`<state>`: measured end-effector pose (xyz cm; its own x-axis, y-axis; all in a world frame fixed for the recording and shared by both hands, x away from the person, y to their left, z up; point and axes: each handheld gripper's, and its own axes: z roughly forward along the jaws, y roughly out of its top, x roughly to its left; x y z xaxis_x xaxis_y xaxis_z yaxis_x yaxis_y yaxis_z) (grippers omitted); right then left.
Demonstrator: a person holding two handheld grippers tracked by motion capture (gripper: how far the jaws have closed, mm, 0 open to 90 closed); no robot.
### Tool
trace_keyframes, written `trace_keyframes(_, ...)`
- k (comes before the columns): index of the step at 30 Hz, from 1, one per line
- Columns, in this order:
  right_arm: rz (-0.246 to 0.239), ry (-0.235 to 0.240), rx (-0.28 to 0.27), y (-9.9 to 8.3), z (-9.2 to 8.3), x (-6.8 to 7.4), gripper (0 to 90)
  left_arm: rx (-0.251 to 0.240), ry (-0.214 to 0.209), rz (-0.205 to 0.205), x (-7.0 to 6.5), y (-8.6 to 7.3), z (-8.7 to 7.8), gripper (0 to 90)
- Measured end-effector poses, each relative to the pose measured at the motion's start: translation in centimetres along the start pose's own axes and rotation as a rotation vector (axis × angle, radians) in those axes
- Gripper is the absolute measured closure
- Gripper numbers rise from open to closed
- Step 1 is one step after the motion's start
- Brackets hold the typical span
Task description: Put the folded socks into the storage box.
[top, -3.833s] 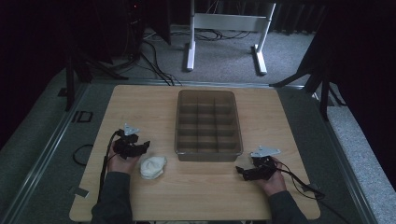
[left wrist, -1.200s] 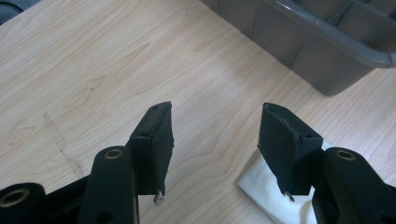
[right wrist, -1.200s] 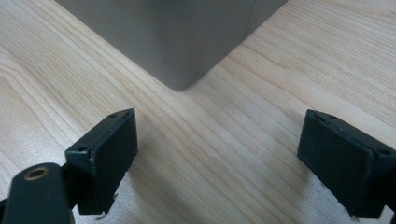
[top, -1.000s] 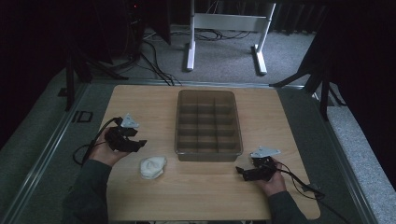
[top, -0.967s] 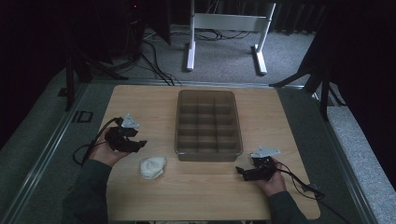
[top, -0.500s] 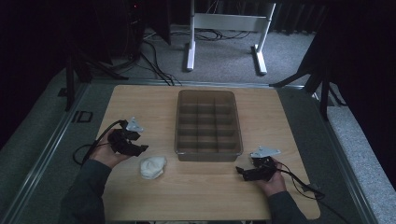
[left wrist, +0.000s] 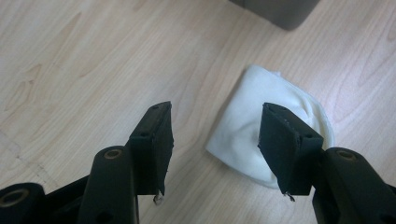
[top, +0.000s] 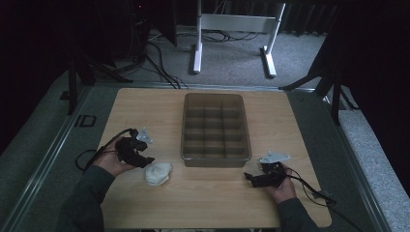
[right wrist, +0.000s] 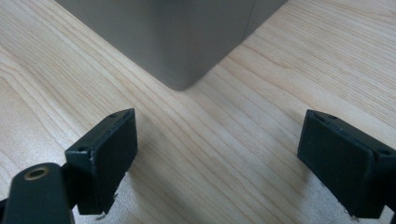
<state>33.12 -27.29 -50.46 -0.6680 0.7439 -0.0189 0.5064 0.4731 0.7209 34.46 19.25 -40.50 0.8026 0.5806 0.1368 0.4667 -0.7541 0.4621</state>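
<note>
L gripper (left wrist: pixel 212 140): jaws spread, nothing between them, poised just above/beside white folded cloth (left wrist: pixel 268 135); cloth lies on wooden table (top: pixel 145 106), near divided bin (top: pixel 215 126), front-left corner. R gripper (right wrist: pixel 217 158): jaws wide apart, empty, facing bin's front-right corner. Bin compartments look empty. Judgement: no grasp yet; pickup of cloth not begun, everything left.
</note>
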Motion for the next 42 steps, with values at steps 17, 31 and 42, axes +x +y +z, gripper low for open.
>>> trace_keyframes(17, 0.0, 0.0, 0.0, 0.0, 0.0, 0.0, 11.7, 0.064, -0.104, 0.065, -0.5, 0.5, 0.8, 45.0)
trace_keyframes(31, 0.0, 0.0, 0.0, 0.0, 0.0, 0.0, 11.7, 0.109, -0.166, 0.084, -0.7, 0.4, 2.0, 44.9)
trace_keyframes(42, 0.0, 0.0, 0.0, 0.0, 0.0, 0.0, 11.6, 0.149, -0.208, 0.117, -1.3, 0.4, 3.0, 43.4)
